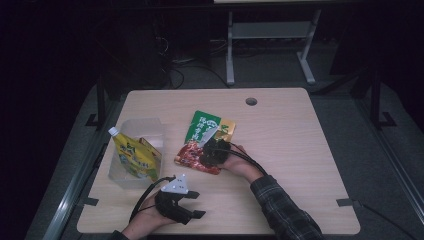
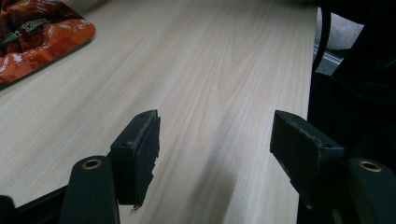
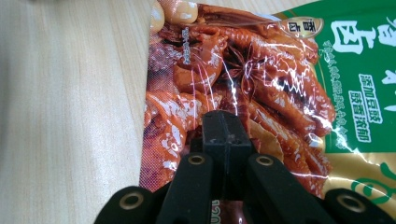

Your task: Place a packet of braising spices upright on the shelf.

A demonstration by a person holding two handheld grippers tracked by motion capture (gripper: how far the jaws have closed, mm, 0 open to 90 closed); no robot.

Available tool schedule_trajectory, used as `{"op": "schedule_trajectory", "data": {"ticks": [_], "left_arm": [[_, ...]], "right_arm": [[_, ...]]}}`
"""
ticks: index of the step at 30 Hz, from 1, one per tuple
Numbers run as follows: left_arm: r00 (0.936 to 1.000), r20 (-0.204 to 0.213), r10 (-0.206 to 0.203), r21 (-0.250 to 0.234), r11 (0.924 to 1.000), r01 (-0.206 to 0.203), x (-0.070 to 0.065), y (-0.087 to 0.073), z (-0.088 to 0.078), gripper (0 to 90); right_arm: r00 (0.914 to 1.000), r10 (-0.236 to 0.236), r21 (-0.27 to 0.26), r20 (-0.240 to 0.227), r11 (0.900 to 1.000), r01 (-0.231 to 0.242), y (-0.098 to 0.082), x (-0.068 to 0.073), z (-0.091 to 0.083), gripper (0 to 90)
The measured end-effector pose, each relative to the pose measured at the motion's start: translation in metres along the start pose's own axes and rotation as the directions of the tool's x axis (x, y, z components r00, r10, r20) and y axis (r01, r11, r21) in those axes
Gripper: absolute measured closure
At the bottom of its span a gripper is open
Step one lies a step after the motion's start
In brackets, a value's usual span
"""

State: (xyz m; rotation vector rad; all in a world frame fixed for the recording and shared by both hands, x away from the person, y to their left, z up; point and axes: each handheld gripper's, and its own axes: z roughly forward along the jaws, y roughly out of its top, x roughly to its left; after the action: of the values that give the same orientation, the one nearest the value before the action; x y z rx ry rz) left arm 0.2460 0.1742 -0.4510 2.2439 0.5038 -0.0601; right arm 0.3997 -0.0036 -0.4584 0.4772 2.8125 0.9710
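A red snack packet (image 1: 190, 156) lies flat near the table's middle, touching a green and yellow packet (image 1: 204, 122) just beyond it. My right gripper (image 1: 212, 150) is over the red packet with its jaws shut. In the right gripper view the closed tips (image 3: 226, 123) sit against the red packet (image 3: 210, 70), with the green packet (image 3: 359, 93) to the right. I cannot tell whether any film is pinched. My left gripper (image 1: 196, 204) rests near the front edge. Its jaws stand open (image 2: 215, 135) over bare wood, and the red packet's corner (image 2: 37, 42) shows far off.
A clear plastic bin (image 1: 150, 125) stands at the table's left with a yellow spouted pouch (image 1: 131, 154) leaning in it. A round cable hole (image 1: 251, 101) is near the back edge. The wooden table (image 1: 300, 165) is bare on the right half.
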Motion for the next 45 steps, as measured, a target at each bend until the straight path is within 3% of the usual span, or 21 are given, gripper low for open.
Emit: {"op": "schedule_trajectory", "data": {"ticks": [4, 7, 8, 9, 10, 16, 21, 23, 28, 31, 38, 45], "left_arm": [[1.0000, -0.002, 0.003, -0.002, 1.0000, -0.003, 0.001, 0.000, -0.001, 32.5], [1.0000, -0.001, 0.003, -0.003, 1.0000, -0.003, 0.000, 0.000, -0.001, 32.5], [1.0000, 0.000, 0.004, -0.002, 1.0000, -0.004, 0.000, 0.001, -0.001, 32.5], [1.0000, 0.000, 0.005, -0.002, 1.0000, -0.005, 0.000, 0.001, -0.001, 32.5], [1.0000, 0.001, 0.005, -0.002, 1.0000, -0.005, 0.000, 0.001, -0.001, 32.5], [1.0000, 0.002, 0.006, -0.003, 1.0000, -0.006, 0.000, 0.000, -0.002, 32.5], [1.0000, -0.001, 0.006, -0.007, 1.0000, -0.006, 0.000, 0.000, -0.003, 32.5], [1.0000, -0.001, 0.006, -0.009, 0.9999, -0.006, 0.000, -0.001, -0.003, 32.5], [1.0000, -0.002, 0.004, 0.001, 1.0000, -0.004, 0.000, -0.001, -0.002, 32.6], [1.0000, -0.002, 0.005, 0.001, 1.0000, -0.005, -0.001, -0.001, -0.001, 32.5], [1.0000, -0.007, 0.004, 0.006, 1.0000, -0.004, 0.000, 0.000, 0.000, 32.5], [0.9987, -0.048, -0.018, -0.019, 0.9997, 0.017, 0.004, 0.007, 0.002, 32.5]], "right_arm": [[0.9975, 0.066, -0.085, 0.027, 0.994, -0.063, 0.002, -0.016, 0.002, 90.0], [0.9961, 0.075, -0.166, 0.045, 0.984, -0.067, 0.012, -0.031, 0.006, 90.0], [0.9956, 0.080, -0.179, 0.049, 0.981, -0.070, 0.016, -0.035, 0.008, 90.0], [0.9964, 0.054, -0.193, 0.065, 0.980, -0.041, 0.020, -0.041, 0.011, 90.0], [0.9957, 0.071, -0.205, 0.059, 0.977, -0.058, 0.026, -0.045, 0.015, 90.0], [0.9975, 0.056, -0.180, 0.044, 0.983, -0.048, 0.049, -0.056, 0.040, 90.0], [0.9993, 0.018, -0.154, 0.033, 0.988, -0.013, 0.045, -0.058, 0.055, 90.0], [0.9987, 0.051, -0.184, 0.011, 0.982, -0.048, 0.039, -0.057, 0.055, 90.0], [0.9918, 0.128, -0.191, -0.012, 0.973, -0.127, 0.024, -0.051, 0.044, 90.0], [0.9811, 0.193, -0.194, -0.016, 0.962, -0.192, 0.011, -0.043, 0.034, 90.0], [0.9761, 0.217, -0.183, 0.013, 0.960, -0.211, -0.025, -0.018, 0.003, 90.0], [0.9767, 0.213, -0.165, 0.025, 0.964, -0.206, -0.052, 0.003, -0.021, 90.0]]}}
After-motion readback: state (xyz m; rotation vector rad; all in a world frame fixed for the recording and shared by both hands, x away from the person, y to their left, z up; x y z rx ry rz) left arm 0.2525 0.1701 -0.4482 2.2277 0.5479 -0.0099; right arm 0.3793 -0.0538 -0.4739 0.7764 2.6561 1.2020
